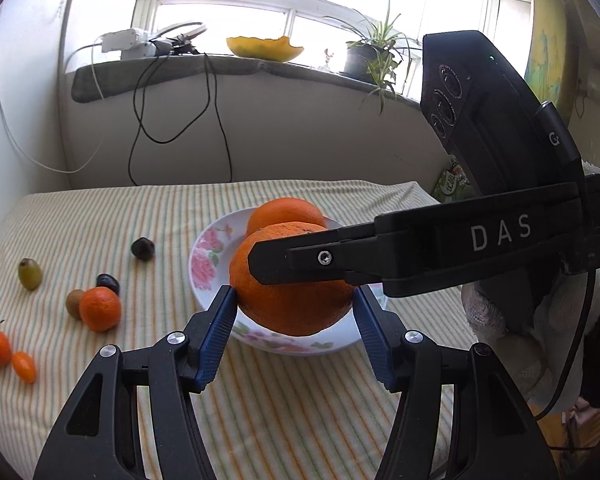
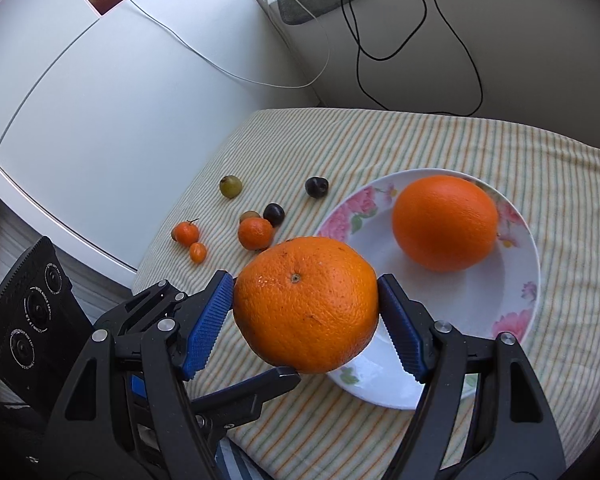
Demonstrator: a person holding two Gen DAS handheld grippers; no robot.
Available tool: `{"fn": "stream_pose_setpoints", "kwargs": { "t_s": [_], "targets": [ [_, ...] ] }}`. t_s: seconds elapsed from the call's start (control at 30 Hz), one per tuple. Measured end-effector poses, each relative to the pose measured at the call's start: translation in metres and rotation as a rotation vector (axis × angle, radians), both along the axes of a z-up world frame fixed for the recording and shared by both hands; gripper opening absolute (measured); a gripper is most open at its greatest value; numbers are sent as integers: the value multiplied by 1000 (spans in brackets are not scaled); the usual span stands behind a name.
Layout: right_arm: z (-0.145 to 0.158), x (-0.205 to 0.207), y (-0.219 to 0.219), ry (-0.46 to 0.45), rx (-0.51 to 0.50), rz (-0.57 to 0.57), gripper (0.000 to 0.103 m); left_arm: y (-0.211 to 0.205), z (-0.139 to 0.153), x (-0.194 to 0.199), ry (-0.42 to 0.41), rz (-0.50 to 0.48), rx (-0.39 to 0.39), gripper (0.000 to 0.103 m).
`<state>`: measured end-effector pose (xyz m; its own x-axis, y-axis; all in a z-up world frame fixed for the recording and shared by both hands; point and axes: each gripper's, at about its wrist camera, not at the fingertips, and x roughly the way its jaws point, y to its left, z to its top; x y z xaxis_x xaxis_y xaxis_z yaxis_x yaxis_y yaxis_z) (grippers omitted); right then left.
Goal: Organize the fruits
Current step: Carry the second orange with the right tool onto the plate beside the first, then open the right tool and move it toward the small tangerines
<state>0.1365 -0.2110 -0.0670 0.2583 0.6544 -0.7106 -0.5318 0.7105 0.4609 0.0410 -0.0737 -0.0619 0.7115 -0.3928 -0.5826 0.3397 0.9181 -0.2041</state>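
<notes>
Left wrist view: a large orange [image 1: 296,314] is clamped between the blue pads [image 1: 216,340] of the left claw [image 1: 296,294], one pad pressed against each side of the fruit. The same orange is also gripped by the right claw [image 2: 306,296], whose ribbed pads are seen in the right wrist view set against its two flanks, crosswise to the left claw. The fruit is held above the near rim of the floral plate [image 1: 204,256], clear of the striped surface [image 1: 100,220].

A second orange [image 1: 284,210] is resting inside the plate, toward its far side. To the left of the plate, a mandarin [image 1: 100,309] is lying on the cloth, touching a kiwi [image 1: 74,303] and a dark plum-like fruit [image 1: 108,282]. Another dark fruit [image 1: 143,249] sits nearer the plate. A green fruit [image 1: 30,274] and two kumquats [image 1: 24,367] are seen farther left of the plate.
</notes>
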Motion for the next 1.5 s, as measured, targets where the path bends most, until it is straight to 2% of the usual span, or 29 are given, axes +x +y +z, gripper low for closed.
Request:
{"fn": "stream_pose_setpoints", "kwargs": {
  "t_s": [0.37, 0.87, 1.07, 1.3, 1.5],
  "targets": [
    [-9, 5, -40, 10, -46, -61, 77, -33, -14, 15, 42, -61, -12, 60],
    [-9, 13, -49, -39, -98, -90, 77, -45, -27, 29, 89, -88, -22, 60],
    [-8, 10, -47, -69, -128, -94, 77, -47, -26, 28, 77, -86, 7, 60],
    [-2, 7, -50, -101, -136, -130, 77, -43, -22, 20, 57, -91, 4, 61],
    [1, 4, -56, -98, -106, -154, 79, -40, -21, 9, 52, -98, 8, 61]
  ]
}}
